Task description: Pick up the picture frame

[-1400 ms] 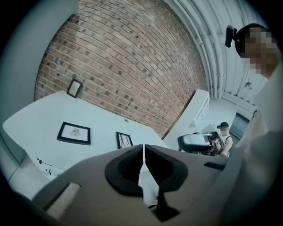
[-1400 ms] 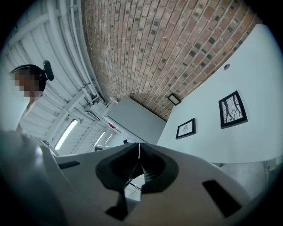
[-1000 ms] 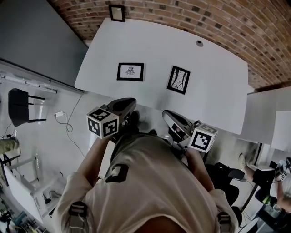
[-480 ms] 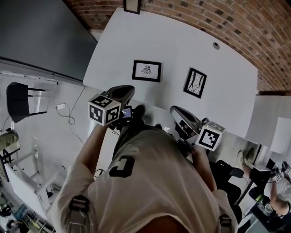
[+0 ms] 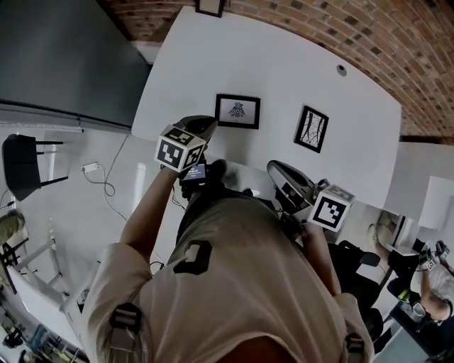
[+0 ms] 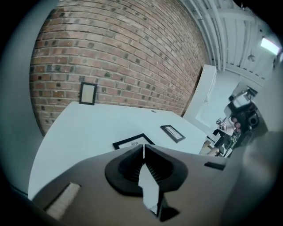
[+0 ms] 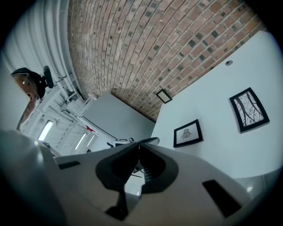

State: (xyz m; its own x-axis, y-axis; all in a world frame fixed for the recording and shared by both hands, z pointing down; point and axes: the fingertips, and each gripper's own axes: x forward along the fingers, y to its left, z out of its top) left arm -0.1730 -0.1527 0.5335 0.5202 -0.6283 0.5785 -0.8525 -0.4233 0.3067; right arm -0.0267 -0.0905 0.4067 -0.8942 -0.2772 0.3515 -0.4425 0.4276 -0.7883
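Two black picture frames lie flat on the white table (image 5: 284, 71): one with a small dark figure (image 5: 237, 110) (image 6: 131, 142) (image 7: 188, 133) and one with a branch print (image 5: 311, 129) (image 6: 173, 133) (image 7: 250, 109). A third frame (image 5: 210, 6) (image 6: 87, 93) (image 7: 164, 96) leans on the brick wall. My left gripper (image 5: 208, 123) (image 6: 143, 146) is shut and empty, over the table's near edge, just short of the figure frame. My right gripper (image 5: 272, 167) (image 7: 138, 143) is shut and empty, back from the table's edge, short of the branch-print frame.
A brick wall (image 5: 369, 35) runs behind the table. A dark grey panel (image 5: 64, 57) stands to the left, with a chair (image 5: 25, 166) and a cable (image 5: 99, 174) on the floor. A round hole (image 5: 341, 69) sits in the tabletop. Another white table (image 5: 425, 177) adjoins on the right.
My left gripper has moved forward to the table's near edge, close to the figure frame. My right gripper has shifted a little along the table's edge. Both stay shut.
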